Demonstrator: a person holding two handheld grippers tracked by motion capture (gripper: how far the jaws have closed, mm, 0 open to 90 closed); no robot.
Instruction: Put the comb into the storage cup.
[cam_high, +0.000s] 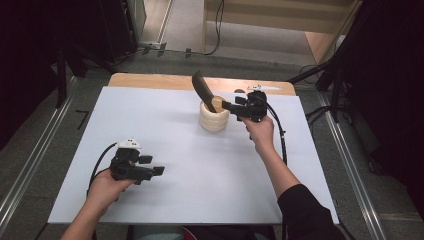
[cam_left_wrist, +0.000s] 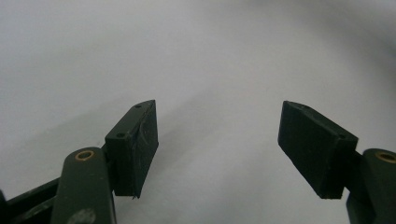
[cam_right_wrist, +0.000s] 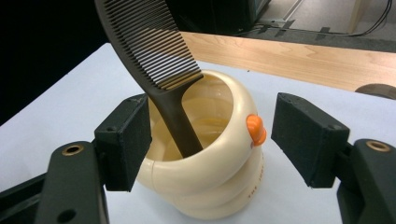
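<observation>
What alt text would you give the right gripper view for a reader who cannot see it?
A dark comb stands handle-down, leaning, in a cream duck-shaped cup with an orange beak, on a white table. The right tongs are open, their two black jaws either side of the cup. A wooden strip runs behind.
</observation>
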